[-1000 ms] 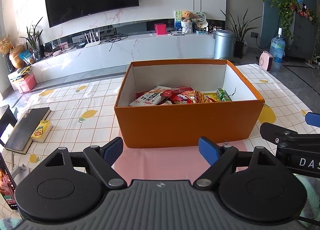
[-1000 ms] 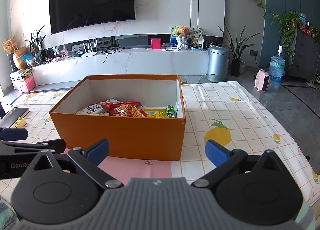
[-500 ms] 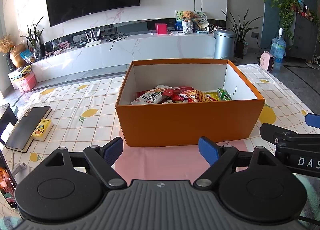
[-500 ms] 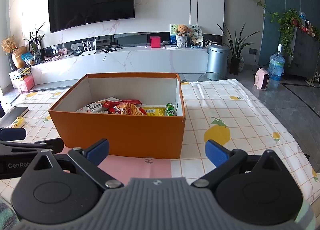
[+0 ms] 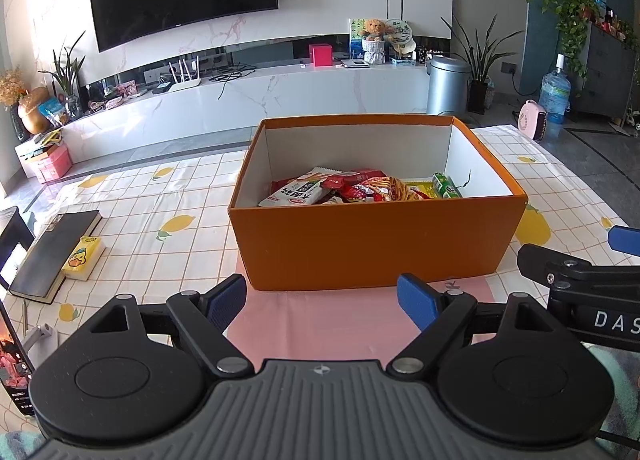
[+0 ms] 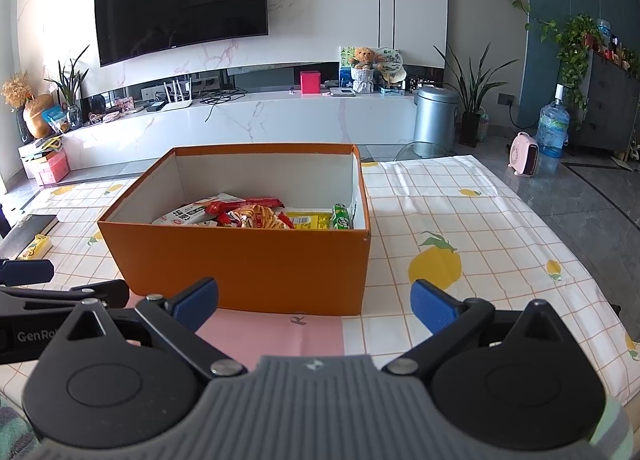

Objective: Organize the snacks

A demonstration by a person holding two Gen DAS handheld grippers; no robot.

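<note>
Already heaped in the orange box (image 5: pixel 372 244) on the worktop (image 6: pixel 472 220), the snacks (image 5: pixel 352 190) lie straight ahead of both grippers, the box's long side running across the view. Left gripper (image 5: pixel 322 300) faces its middle squarely, right gripper (image 6: pixel 314 302) its right-hand part; both sets of fingers (image 5: pixel 418 302) spread wide, empty, short of the near wall
</note>
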